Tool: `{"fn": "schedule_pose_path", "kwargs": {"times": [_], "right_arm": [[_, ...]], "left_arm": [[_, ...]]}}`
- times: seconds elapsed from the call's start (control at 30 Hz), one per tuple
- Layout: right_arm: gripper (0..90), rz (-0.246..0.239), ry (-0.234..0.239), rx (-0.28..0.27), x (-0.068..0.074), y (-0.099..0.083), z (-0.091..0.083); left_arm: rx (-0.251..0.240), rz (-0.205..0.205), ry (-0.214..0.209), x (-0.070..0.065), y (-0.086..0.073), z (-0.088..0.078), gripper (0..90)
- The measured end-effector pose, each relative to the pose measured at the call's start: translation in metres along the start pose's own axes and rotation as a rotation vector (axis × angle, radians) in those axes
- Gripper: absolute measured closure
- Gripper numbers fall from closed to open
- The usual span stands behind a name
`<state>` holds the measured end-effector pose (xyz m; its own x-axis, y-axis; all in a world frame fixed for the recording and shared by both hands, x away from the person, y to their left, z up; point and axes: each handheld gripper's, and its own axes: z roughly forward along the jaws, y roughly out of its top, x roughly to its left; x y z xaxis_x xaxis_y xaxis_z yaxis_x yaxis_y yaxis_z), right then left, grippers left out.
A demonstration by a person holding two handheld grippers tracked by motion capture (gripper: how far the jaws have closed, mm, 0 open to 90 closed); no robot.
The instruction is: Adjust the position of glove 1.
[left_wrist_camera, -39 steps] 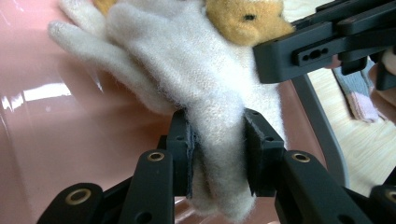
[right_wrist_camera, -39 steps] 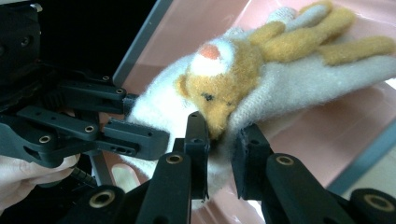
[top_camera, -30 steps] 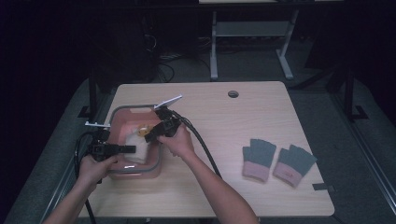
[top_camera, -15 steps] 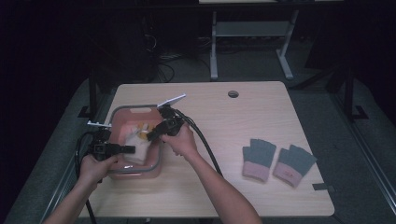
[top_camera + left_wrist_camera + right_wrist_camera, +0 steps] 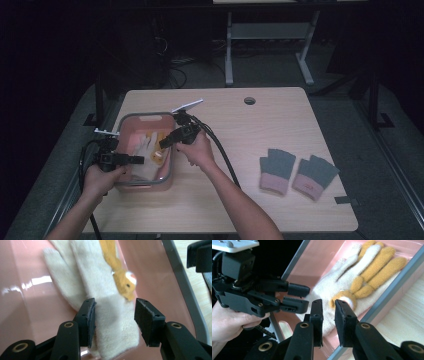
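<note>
A pink bin (image 5: pixel 145 116) with a grey rim stands at the table's left. In it lie a cream glove (image 5: pixel 142 147) and an orange glove (image 5: pixel 159 145), side by side. My left gripper (image 5: pixel 140 160) reaches in from the bin's left front. Its jaws (image 5: pixel 115 303) have just been opening, and they stand apart on either side of the cream glove's (image 5: pixel 82 277) cuff without pressing it. My right gripper (image 5: pixel 162 143) hangs over the bin's right rim. A narrow gap separates its jaws (image 5: pixel 327 303), with nothing in it, just above the orange glove's (image 5: pixel 377 260) cuff.
Two green gloves with pink cuffs (image 5: pixel 277 170) (image 5: pixel 315 175) lie flat on the table's right half. A cable hole (image 5: pixel 249 100) sits near the far edge. Cables trail from both grippers across the table's front. The left gripper (image 5: pixel 297 297) is close to the right one.
The right gripper has shifted slightly down toward the inside of the bin. The left hand has stayed at the bin's left front.
</note>
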<state>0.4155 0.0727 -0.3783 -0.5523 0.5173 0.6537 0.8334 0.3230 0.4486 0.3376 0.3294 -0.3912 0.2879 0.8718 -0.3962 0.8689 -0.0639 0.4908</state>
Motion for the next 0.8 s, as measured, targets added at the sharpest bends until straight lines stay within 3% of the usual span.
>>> {"fn": "schedule_pose_path", "kwargs": {"times": [0.33, 0.43, 0.8], "right_arm": [[75.0, 0.000, 0.002, -0.021, -0.003, -0.004, -0.011], [74.2, 0.006, 0.004, -0.029, -0.004, -0.007, -0.016], [71.4, 0.016, 0.016, -0.074, -0.015, -0.016, -0.037]], "left_arm": [[-0.040, 0.025, 0.002, -0.009, 0.008, -0.008, 55.5], [-0.055, 0.044, -0.030, -0.013, 0.008, -0.007, 54.4], [-0.103, 0.075, -0.084, -0.028, 0.014, -0.009, 53.4]]}}
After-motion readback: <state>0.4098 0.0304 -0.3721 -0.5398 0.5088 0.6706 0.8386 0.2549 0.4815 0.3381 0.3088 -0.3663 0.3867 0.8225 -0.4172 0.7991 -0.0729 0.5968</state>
